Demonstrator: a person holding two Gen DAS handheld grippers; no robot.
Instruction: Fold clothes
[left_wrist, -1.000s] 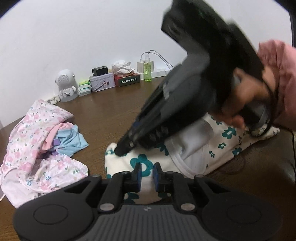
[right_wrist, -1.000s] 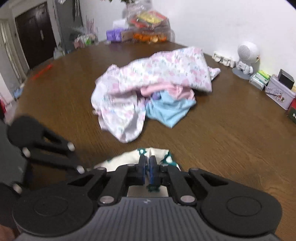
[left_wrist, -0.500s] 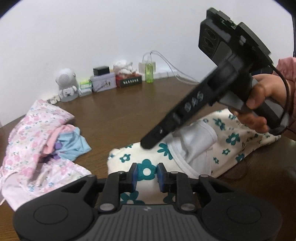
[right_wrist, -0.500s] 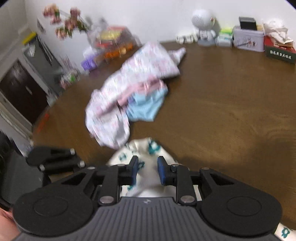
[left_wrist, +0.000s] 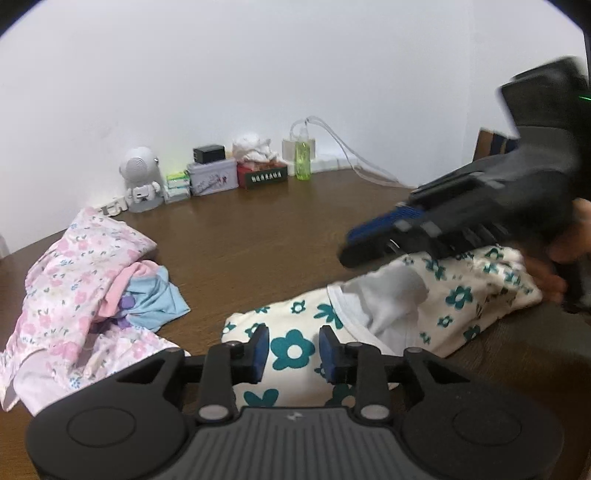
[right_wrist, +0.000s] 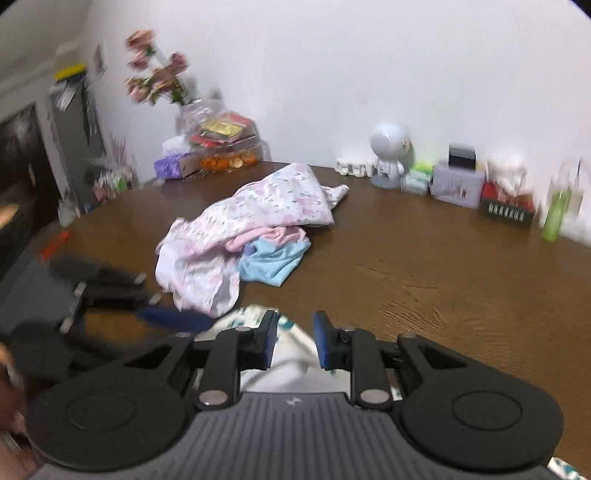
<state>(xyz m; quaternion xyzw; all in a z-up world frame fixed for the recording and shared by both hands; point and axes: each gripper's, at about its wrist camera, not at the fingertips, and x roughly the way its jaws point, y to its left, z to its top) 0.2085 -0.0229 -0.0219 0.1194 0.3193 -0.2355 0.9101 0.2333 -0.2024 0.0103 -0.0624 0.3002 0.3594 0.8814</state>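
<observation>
Cream cotton garment with teal flower print (left_wrist: 388, 314) lies loosely bundled on the brown wooden surface (left_wrist: 258, 236), filling the lower centre and right of the left wrist view, with its white inner lining turned outward in the middle. The left tool (left_wrist: 291, 350) hovers just over the garment's near edge, its blue pads spread and gripping nothing. The right tool (right_wrist: 291, 341) is likewise spread and empty above the same cloth at the bottom of its own view. With both tools unclosed, my judgement is that the bundle could slacken and its layers slide apart before a crease is set. A pinch here might catch only the top layer, or the exposed lining, so a lift would drag the garment askew rather than fold it. The heap of pink floral and light blue clothes (left_wrist: 85, 291) sits near, at the left; a wide sweep could snag it and muddle the pieces.
</observation>
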